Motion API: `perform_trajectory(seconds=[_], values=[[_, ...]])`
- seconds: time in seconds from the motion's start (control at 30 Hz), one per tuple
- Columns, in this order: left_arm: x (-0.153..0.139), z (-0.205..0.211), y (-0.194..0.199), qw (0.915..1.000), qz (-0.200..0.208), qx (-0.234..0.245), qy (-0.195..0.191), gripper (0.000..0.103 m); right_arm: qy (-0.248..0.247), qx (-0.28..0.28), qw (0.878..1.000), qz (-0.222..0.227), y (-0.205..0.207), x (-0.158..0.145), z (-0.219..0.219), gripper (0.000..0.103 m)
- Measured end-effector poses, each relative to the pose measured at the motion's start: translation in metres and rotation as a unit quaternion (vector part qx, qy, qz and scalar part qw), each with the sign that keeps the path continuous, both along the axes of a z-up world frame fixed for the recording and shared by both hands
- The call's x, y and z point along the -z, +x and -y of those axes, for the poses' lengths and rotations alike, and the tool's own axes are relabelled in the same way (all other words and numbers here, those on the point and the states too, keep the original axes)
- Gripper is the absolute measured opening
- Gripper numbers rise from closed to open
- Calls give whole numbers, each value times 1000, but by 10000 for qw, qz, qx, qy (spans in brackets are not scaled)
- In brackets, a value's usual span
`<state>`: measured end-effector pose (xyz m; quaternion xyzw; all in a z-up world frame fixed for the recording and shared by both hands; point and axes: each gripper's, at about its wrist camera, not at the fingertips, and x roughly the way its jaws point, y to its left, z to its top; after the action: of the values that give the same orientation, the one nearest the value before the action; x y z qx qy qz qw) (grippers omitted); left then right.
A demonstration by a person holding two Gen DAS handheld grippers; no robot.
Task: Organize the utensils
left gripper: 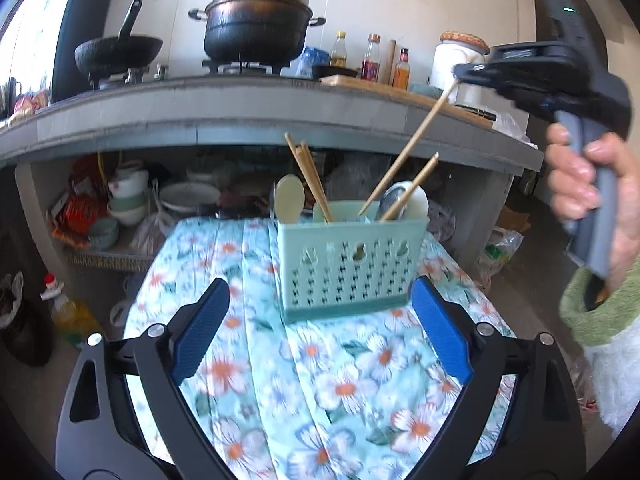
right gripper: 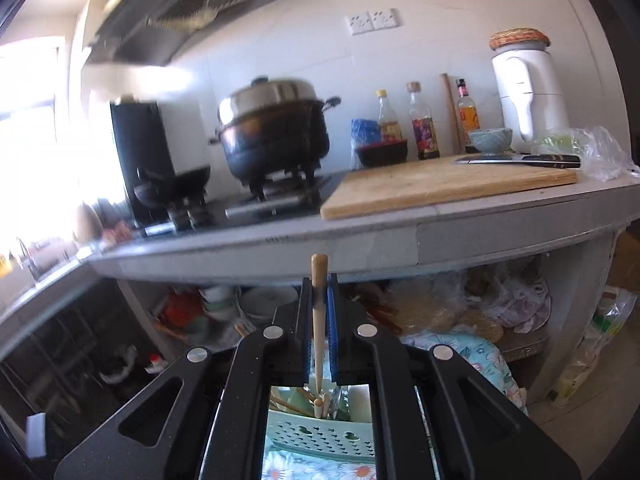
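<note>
A pale green slotted basket [left gripper: 348, 264] stands on the floral tablecloth [left gripper: 312, 392]. It holds wooden chopsticks [left gripper: 308, 176] and two spoons [left gripper: 290, 196]. My left gripper [left gripper: 320, 332] is open just in front of the basket, with nothing between its blue pads. A hand at the upper right carries my right gripper [left gripper: 464, 72], shut on the top of one chopstick [left gripper: 413, 140] that slants down into the basket. In the right wrist view that gripper [right gripper: 319, 300] pinches the chopstick [right gripper: 319, 332] upright, above the basket [right gripper: 320, 436].
Behind the table runs a grey counter [left gripper: 240, 120] with a large pot [left gripper: 256, 24], a wok [left gripper: 116, 52], bottles, and a cutting board [right gripper: 448, 188] with a knife [right gripper: 520, 160]. Bowls [left gripper: 128, 200] fill the shelf below. An oil bottle [left gripper: 68, 308] stands on the floor at left.
</note>
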<state>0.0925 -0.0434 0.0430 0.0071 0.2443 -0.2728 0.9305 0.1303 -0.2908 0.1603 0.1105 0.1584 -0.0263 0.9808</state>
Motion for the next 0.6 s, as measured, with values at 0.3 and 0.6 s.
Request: perform_trajectory(seconds=[0.3, 0.6], values=[[6, 2, 1, 9995, -57, -318, 32, 93, -156, -219, 9991, -314, 6, 36, -19, 39], [1, 5, 6, 9973, 76, -711, 172, 94, 363, 11, 9993, -71, -65, 33, 0, 54]])
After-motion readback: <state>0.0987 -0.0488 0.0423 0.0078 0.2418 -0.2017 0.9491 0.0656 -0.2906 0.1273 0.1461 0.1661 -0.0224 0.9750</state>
